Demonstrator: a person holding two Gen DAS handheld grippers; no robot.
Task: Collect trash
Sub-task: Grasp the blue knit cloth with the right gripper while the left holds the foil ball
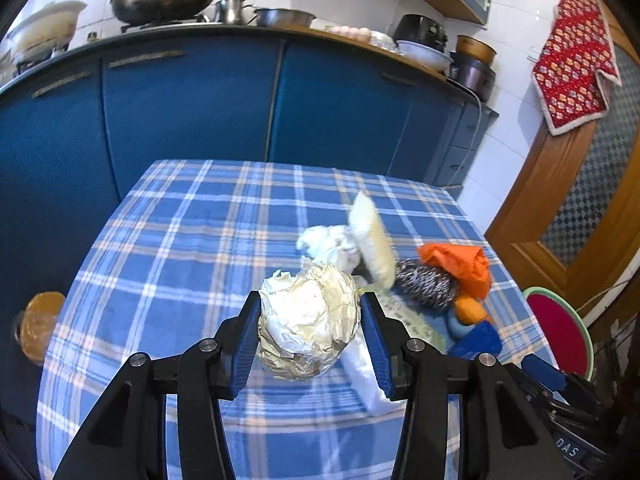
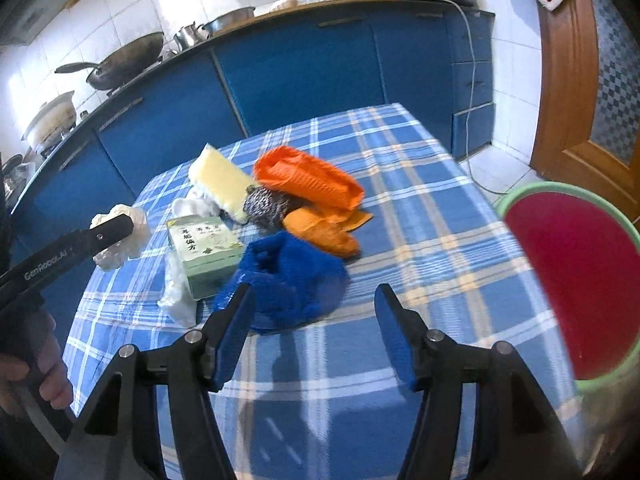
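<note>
The left gripper point(image 1: 308, 328) clamps a crumpled silver foil ball point(image 1: 308, 320); the right gripper point(image 2: 314, 332) gapes wide, holding nothing, a blue mesh cloth point(image 2: 288, 280) just ahead.

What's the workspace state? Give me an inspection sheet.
Surface: table under a blue plaid cloth.
Job's things: foil ball between the left gripper's fingers; tissue, green box, white wrapper on the cloth; red bin at the table's right edge.
Clutter: sponge, orange bag, scourer, blue net piled together.
Grippers: left gripper shut on the foil ball; right gripper open, empty.
Cables: white cord hanging from the counter.
Surroundings: blue cabinets, wok, wooden door.
</note>
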